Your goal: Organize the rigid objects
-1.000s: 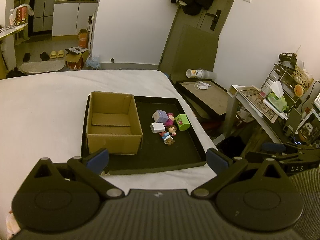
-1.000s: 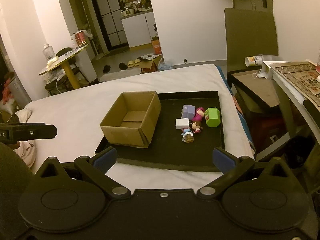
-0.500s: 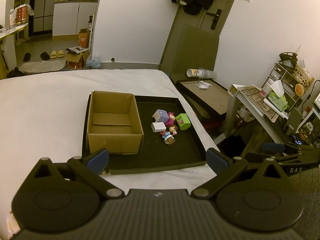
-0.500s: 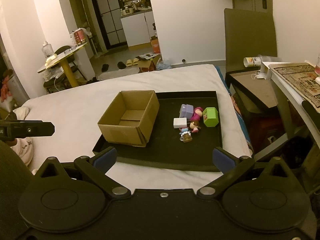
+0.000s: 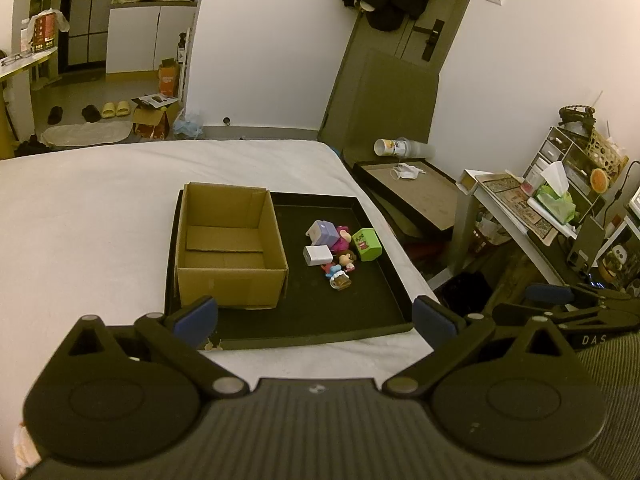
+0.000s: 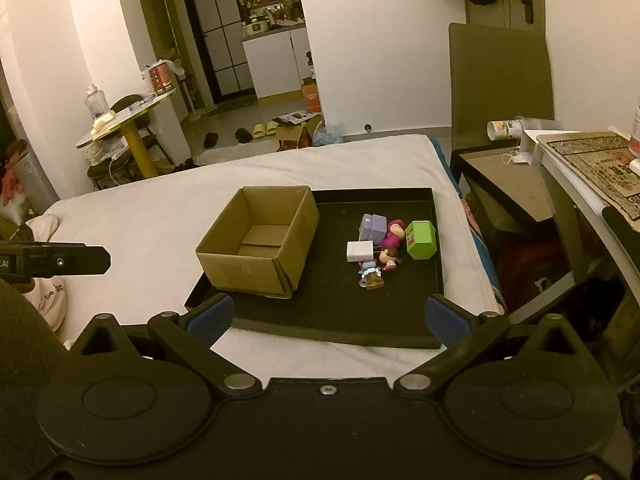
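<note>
Both views nearer the tray (image 6: pixel 438 280), each hand-held gripper (image 5: pixel 314 318) (image 6: pixel 326 316) wide open, empty

A white bed (image 5: pixel 100 216) carries a black tray (image 5: pixel 320 320) near its right edge, just back from the near edge.

Cardboard box (image 5: pixel 230 246) hides tray's (image 5: pixel 320 316) left part; figurine (image 6: pixel 390 256) details too small to tell.
</note>
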A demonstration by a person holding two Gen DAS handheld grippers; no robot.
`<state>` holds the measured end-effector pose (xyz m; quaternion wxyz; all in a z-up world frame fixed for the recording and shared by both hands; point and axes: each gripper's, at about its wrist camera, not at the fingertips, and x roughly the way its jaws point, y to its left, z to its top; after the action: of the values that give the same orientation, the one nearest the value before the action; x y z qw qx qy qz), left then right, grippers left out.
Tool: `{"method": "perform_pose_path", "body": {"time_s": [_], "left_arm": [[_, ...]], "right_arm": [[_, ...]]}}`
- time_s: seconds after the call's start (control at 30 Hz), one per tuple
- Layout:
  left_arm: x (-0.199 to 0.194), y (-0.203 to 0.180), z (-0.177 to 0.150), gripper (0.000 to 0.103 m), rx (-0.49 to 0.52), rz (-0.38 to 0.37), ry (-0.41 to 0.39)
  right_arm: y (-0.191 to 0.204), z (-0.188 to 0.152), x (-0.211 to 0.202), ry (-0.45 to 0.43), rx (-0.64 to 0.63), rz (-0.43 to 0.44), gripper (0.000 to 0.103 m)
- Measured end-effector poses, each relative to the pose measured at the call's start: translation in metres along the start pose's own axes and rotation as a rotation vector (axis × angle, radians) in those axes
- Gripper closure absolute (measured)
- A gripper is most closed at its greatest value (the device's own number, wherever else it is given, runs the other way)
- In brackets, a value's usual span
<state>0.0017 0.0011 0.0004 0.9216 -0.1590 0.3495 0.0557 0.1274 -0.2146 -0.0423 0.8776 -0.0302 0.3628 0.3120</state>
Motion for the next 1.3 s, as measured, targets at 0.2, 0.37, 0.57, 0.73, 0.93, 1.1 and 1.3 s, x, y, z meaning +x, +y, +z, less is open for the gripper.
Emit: {"method": "perform_pose_path", "body": {"time_s": [0.2,0.37,0.57,0.73,0.93,1.1,1.3], "left_arm": [[0.001,0.0,0.0,0.0,-0.001,0.001,0.0],[0.001,0.0,0.0,0.0,-0.001,0.001,-0.001],[0.0,0.003,0.0,0.0,-0.009,0.001,-0.002],[0.0,0.004,0.0,0.0,-0.015,0.005,-0.002],[0.002,0.006,0.0,0.0,-0.019,0.01,-0.006],[0.006,0.009,0.0,0.0,-0.019,0.017,-0.002],[0.013,0.014,0.001,0.0,-0.014,0.029,0.006]], "right_arm": [[0.0,0.002,0.0,-0.003,-0.012,-0.003,0.0],[0.001,0.003,-0.001,-0.014,-0.013,-0.011,0.0],[0.002,0.002,-0.001,-0.012,-0.016,-0.01,0.0],[0.002,0.002,0.0,-0.013,-0.017,-0.012,0.0],[0.002,0.0,0.0,-0.014,-0.017,-0.013,0.0],[0.001,-0.001,0.002,-0.013,-0.012,-0.017,0.0],[-0.007,-0.001,0.01,-0.002,-0.005,-0.023,0.0]]}}
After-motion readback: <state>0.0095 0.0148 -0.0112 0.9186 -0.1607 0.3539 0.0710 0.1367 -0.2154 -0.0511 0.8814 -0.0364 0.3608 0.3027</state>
